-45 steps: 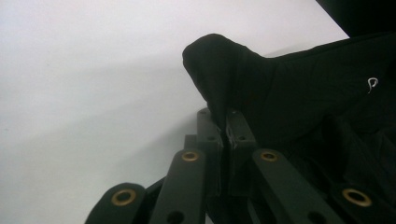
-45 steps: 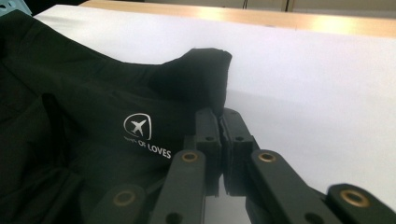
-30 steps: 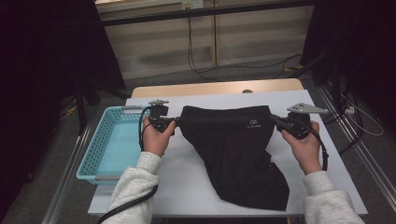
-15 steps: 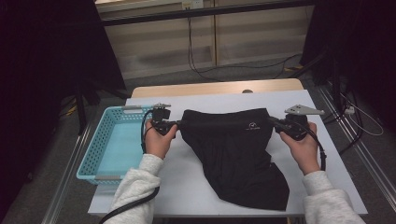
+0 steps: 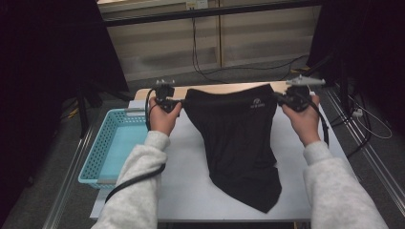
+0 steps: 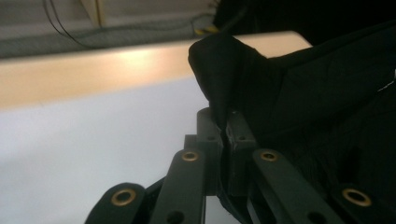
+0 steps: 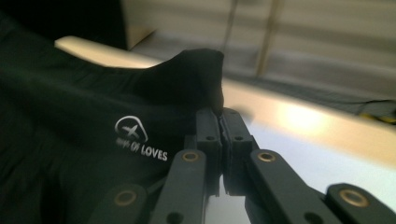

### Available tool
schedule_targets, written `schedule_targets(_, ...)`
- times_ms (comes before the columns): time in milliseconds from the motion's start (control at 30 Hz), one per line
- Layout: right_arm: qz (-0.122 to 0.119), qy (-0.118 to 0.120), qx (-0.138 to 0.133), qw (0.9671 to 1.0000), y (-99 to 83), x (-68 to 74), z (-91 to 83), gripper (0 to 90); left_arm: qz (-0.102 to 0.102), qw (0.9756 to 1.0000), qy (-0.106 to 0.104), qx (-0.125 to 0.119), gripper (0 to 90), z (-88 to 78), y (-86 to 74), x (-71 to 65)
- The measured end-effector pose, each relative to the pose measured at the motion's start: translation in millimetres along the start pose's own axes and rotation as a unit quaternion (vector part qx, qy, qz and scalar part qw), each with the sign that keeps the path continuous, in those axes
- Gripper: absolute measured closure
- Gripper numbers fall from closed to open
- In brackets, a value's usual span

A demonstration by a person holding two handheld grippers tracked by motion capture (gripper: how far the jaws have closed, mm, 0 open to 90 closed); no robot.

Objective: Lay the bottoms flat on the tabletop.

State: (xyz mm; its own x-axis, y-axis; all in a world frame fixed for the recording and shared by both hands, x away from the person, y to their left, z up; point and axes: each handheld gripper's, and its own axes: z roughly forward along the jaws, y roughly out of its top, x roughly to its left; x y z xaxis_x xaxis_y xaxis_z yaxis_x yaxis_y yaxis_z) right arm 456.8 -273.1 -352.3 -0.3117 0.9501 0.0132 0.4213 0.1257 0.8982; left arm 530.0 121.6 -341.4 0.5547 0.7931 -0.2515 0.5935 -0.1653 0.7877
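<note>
Above the white table (image 5: 191, 181), both my grippers pinch a black garment (image 5: 239, 143).
My left gripper (image 5: 180, 100) and right gripper (image 5: 279, 98) clamp its top corners; its lower end rests on the table, right of the blue basket (image 5: 102, 148).

One black garment (image 5: 236, 138), one blue basket (image 5: 102, 148), one white table (image 5: 188, 176), two grippers.

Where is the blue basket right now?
In the high view the blue basket sits at the table's left edge, just left of the person's left forearm and below the left gripper pinching the black garment.
</note>
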Motion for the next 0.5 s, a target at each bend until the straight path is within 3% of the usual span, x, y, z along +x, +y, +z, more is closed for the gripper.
schedule_targets(33,0.017,-0.010,-0.008,0.9998,8.9,-1.5,6.1,86.3,0.003,1.0000,0.003,-0.006,84.8,3.6,6.5,0.4)
schedule_targets(67,0.022,-0.018,-0.009,0.9995,15.3,-1.5,12.4,79.4,0.003,0.9999,0.008,-0.012,73.2,7.7,10.2,1.3)
schedule_targets(100,0.016,-0.041,-0.013,0.9989,19.3,0.2,17.1,65.6,0.003,0.9997,0.017,-0.019,56.2,10.8,10.9,2.0)
schedule_targets(133,0.016,-0.057,-0.018,0.9981,19.9,2.2,20.6,59.5,0.006,0.9996,0.020,-0.017,46.3,13.5,8.7,2.0)
schedule_targets(200,0.012,-0.039,-0.003,0.9991,13.1,7.8,24.5,55.6,0.008,0.9999,0.008,0.004,37.5,19.7,-2.7,1.6)
schedule_targets(233,0.003,-0.043,-0.001,0.9991,6.9,11.0,23.8,51.8,0.005,0.9999,0.004,0.012,33.2,21.9,-10.2,1.5)
schedule_targets(267,-0.003,-0.041,0.002,0.9992,-0.2,13.2,22.4,50.6,0.006,0.9998,0.000,0.019,30.6,23.5,-18.3,1.9)
schedule_targets(367,0.009,-0.005,0.031,0.9995,-25.7,19.1,17.5,43.5,-0.002,0.9992,-0.008,0.039,26.1,24.7,-42.7,1.0)
schedule_targets(500,-0.010,0.011,0.059,0.9981,-56.9,30.9,4.6,40.2,0.004,0.9990,-0.013,0.043,22.5,16.2,-66.7,-6.0)
